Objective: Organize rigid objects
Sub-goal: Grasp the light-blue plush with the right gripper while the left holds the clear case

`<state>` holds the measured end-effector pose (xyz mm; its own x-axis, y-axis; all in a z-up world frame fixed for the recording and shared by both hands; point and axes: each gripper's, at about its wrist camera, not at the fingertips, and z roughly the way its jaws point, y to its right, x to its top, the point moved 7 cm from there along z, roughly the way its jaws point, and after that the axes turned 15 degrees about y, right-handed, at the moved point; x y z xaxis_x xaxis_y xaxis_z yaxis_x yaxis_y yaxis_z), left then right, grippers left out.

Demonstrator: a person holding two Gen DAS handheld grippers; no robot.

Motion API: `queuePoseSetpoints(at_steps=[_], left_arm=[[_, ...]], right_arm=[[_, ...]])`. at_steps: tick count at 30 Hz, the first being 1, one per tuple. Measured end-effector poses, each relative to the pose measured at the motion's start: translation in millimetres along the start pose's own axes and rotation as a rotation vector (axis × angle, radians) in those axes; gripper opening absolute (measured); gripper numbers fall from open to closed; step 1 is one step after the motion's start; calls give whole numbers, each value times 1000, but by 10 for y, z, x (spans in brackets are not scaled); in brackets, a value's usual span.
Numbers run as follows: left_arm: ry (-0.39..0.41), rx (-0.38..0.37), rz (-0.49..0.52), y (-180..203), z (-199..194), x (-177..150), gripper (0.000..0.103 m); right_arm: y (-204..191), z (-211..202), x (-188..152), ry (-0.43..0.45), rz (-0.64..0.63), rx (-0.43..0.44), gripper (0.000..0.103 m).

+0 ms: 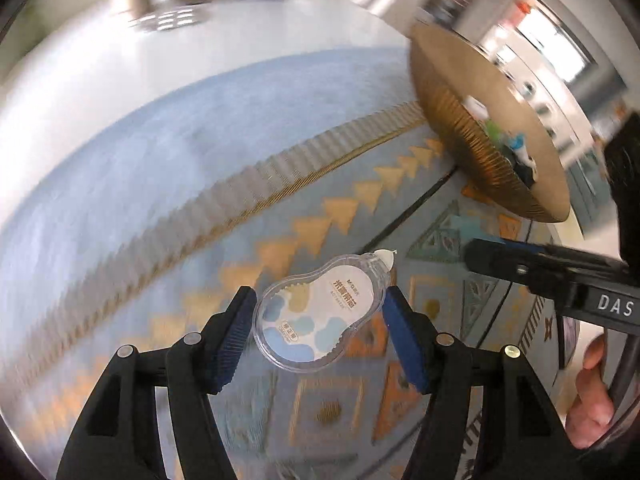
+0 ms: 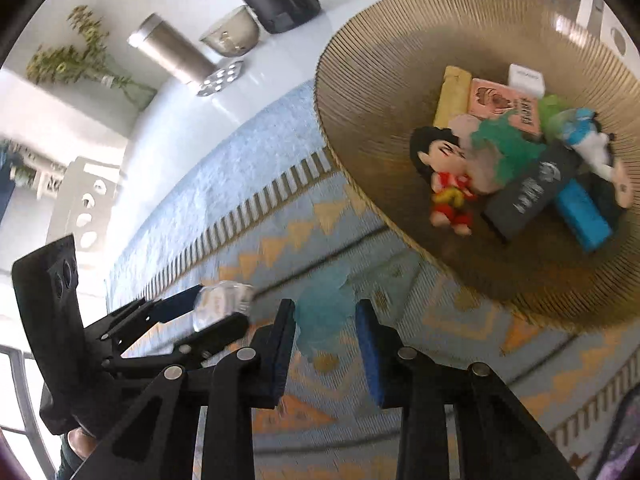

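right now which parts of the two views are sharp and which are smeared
Left wrist view: the correction tape and the left gripper are sharp, while the rug and ribbed bowl streak with motion blur. Right wrist view: blur throughout, and the teal thing between the fingers is smeared.

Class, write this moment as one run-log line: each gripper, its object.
left gripper: shut on correction tape | right gripper: around translucent teal piece, contact unclear | bowl: holds toys, boxes
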<state>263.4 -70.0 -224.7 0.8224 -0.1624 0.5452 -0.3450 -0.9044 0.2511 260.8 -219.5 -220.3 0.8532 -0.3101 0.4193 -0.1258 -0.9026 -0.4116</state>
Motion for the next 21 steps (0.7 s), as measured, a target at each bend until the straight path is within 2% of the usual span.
queuePoseSetpoints(at_steps=[2, 5, 8, 10, 12, 16, 17, 19, 21], left_arm=[[5, 68, -59, -19, -130, -145, 63], [-1, 225, -118, -95, -302, -404, 63], [-14, 285, -209, -138, -406, -658, 63], [-26, 267, -278, -113, -413, -763, 64], [-27, 253, -282, -64, -463, -791, 65], [-88, 84, -322, 160, -540, -955, 65], [-85, 67, -315, 225, -547, -1019, 65], [-89, 75, -270, 281, -566, -1077, 65], [-83, 122, -244, 278, -525, -1046, 65]], right_arm=[[-2, -73, -106, -13, -37, -5, 30], [14, -203, -394, -45, -94, -15, 30], [26, -252, -649, -69, -145, -44, 30], [29, -278, -809, -82, -180, -56, 30], [45, -300, -897, -87, -190, -62, 30], [91, -343, -1002, -99, -181, -57, 30], [106, -371, -1034, -97, -183, -59, 30], [144, -409, -1087, -97, -178, -60, 30], [217, -441, -1154, -105, -161, -59, 30]])
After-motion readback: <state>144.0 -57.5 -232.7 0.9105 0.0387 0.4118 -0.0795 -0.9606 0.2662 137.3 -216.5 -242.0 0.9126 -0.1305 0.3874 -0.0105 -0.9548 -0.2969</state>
